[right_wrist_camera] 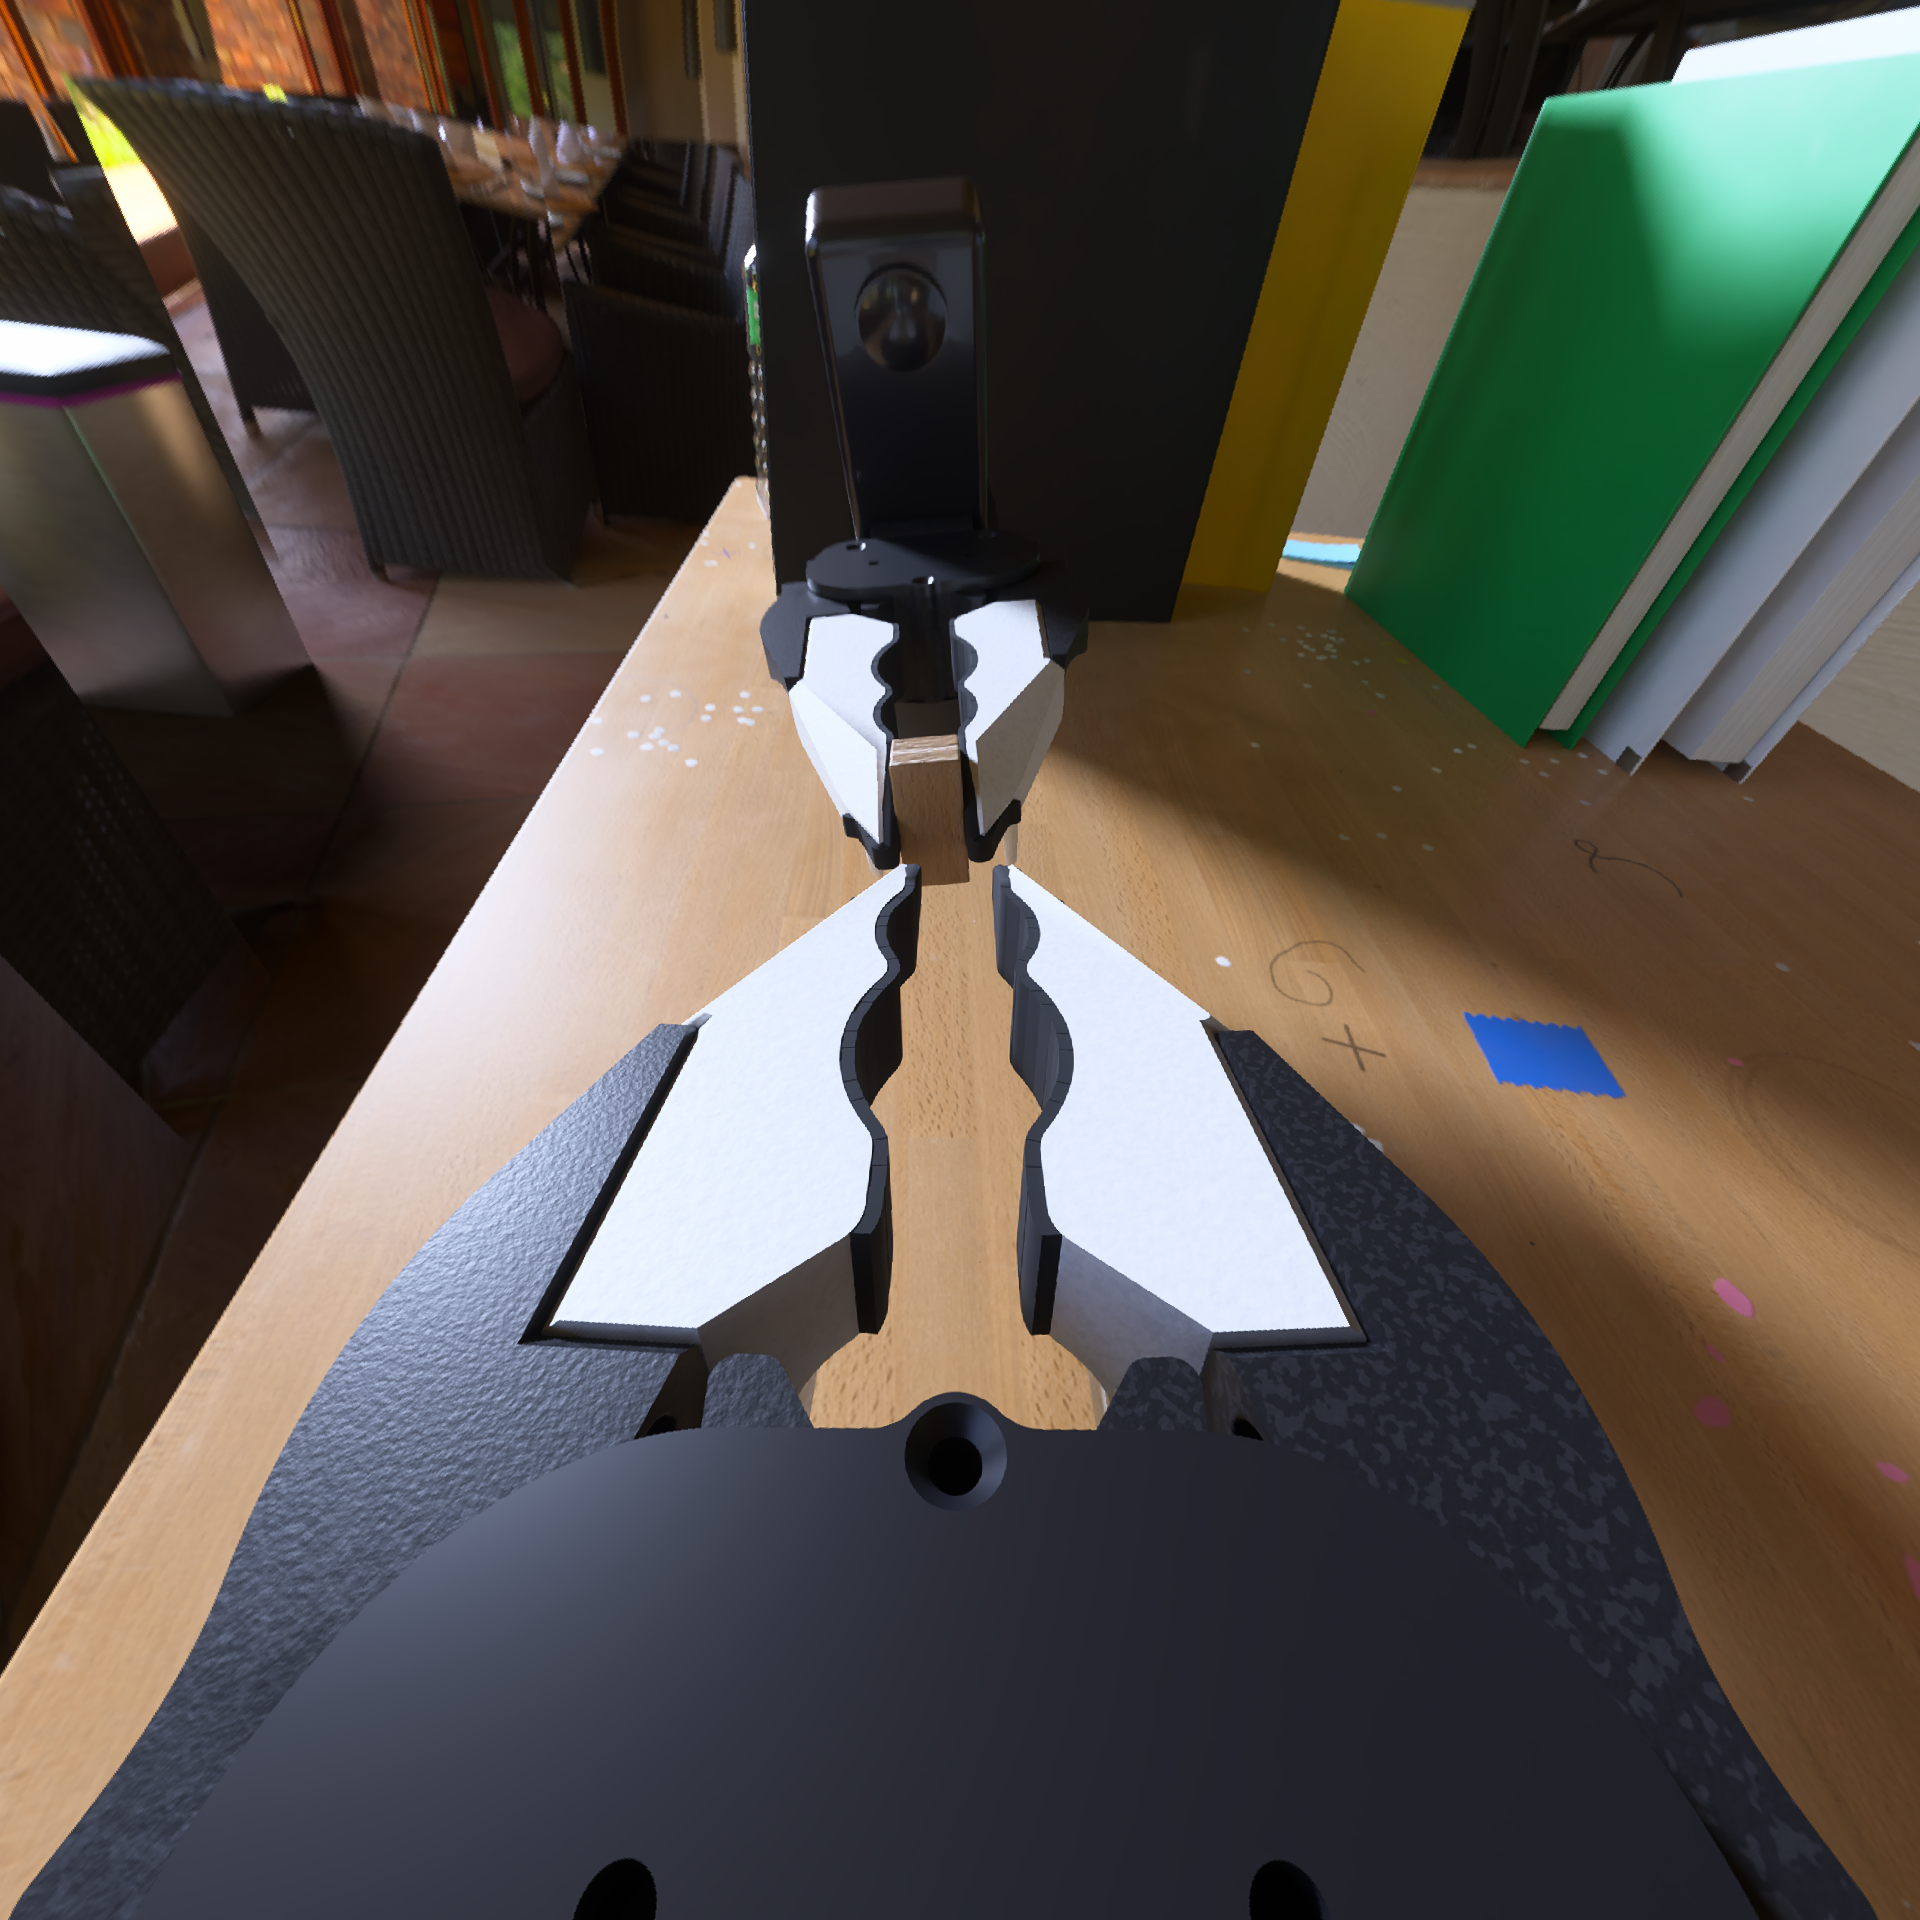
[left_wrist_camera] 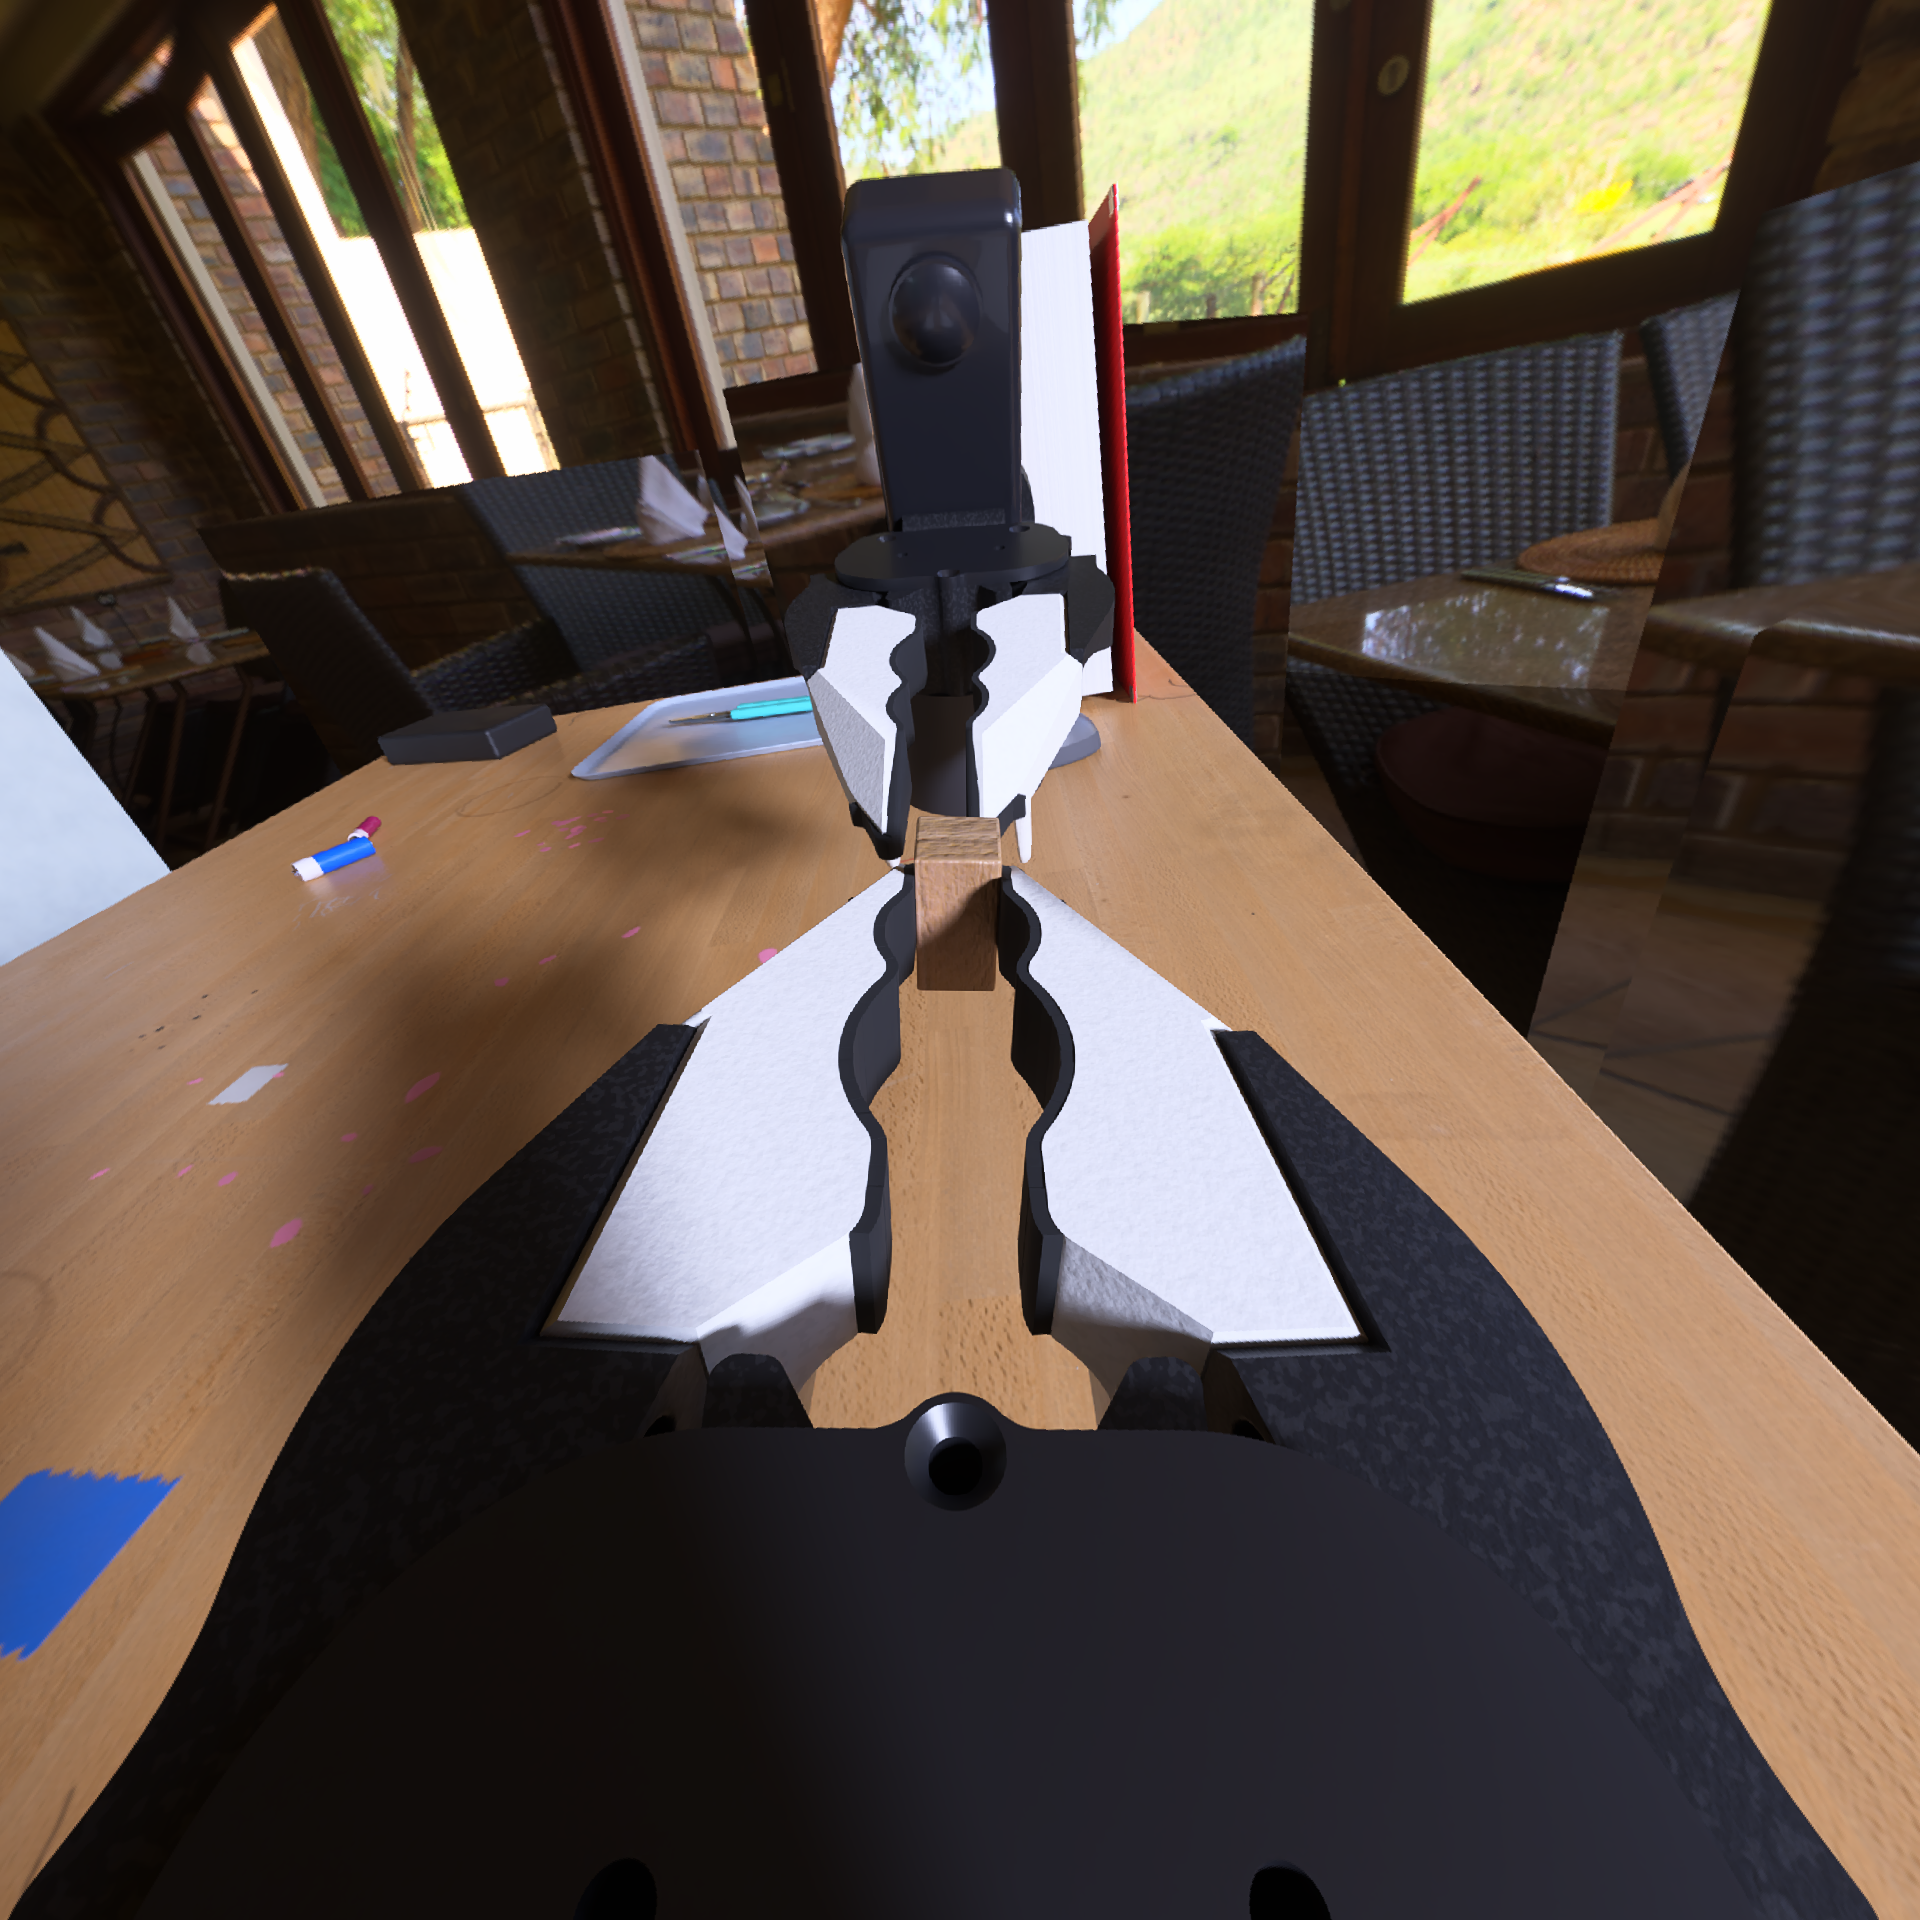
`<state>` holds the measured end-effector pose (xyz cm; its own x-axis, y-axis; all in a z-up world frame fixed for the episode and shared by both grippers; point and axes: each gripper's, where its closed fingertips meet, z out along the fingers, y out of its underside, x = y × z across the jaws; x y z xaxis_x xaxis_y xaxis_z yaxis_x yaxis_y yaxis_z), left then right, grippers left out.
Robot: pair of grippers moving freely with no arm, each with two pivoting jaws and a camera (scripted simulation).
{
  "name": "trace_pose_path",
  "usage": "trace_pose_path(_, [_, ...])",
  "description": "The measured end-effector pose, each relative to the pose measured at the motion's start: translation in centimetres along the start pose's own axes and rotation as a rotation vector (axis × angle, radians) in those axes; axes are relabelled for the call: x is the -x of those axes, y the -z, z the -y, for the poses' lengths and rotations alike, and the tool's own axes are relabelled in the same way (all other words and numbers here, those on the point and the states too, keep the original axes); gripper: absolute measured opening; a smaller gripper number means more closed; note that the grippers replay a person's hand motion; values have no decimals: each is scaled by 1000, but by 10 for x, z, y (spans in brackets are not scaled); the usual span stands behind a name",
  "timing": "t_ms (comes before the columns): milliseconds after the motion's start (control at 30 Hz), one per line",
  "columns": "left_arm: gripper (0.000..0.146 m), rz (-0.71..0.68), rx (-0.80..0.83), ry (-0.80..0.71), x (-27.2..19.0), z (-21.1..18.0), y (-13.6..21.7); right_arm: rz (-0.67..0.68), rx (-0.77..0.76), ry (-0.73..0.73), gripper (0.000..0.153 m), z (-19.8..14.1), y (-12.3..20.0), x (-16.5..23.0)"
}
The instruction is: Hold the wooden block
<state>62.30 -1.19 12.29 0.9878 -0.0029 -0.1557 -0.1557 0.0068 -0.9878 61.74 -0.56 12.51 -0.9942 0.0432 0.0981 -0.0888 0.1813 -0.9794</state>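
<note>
The wooden block (left_wrist_camera: pixel 956 935) is a small light-brown bar held level a little above the wooden table (left_wrist_camera: pixel 520 1039). My left gripper (left_wrist_camera: pixel 956 883) is shut on it, with its fingertips pressed on both sides. My right gripper (left_wrist_camera: pixel 954 844) faces it from the far end of the block. In the right wrist view the block (right_wrist_camera: pixel 928 800) sits between the left gripper's (right_wrist_camera: pixel 935 844) fingers. My right gripper (right_wrist_camera: pixel 956 873) has its jaws slightly apart with nothing between them. Its tips are just short of the block's near end.
In the left wrist view there are a blue marker (left_wrist_camera: pixel 338 854), a grey tray (left_wrist_camera: pixel 644 743) with a teal pen (left_wrist_camera: pixel 769 710), a black flat box (left_wrist_camera: pixel 468 732) and an upright red-and-white book (left_wrist_camera: pixel 1081 436). The right wrist view shows upright black (right_wrist_camera: pixel 1039 312), yellow (right_wrist_camera: pixel 1299 312) and green (right_wrist_camera: pixel 1662 416) books. The table edge (right_wrist_camera: pixel 520 831) is close by.
</note>
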Motion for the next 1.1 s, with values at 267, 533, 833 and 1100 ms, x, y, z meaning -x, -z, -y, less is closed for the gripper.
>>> trace_pose_path(267, [14, 4, -24, 32, 4, 3, -1, -38, -48, 20, 13, 5, 4, -4])
trace_pose_path(533, [14, -19, -17, 68, -2, -5, 0, -29, 10, 22, 13, -5, 3, 0])
trace_pose_path(833, [14, -7, -5, 35, -2, -4, 1, -9, -37, -4, 13, -1, 2, 2])
trace_pose_path(1100, [14, -9, -10, 46, -2, -2, 1, -16, -65, -23, 13, 1, 4, 1])
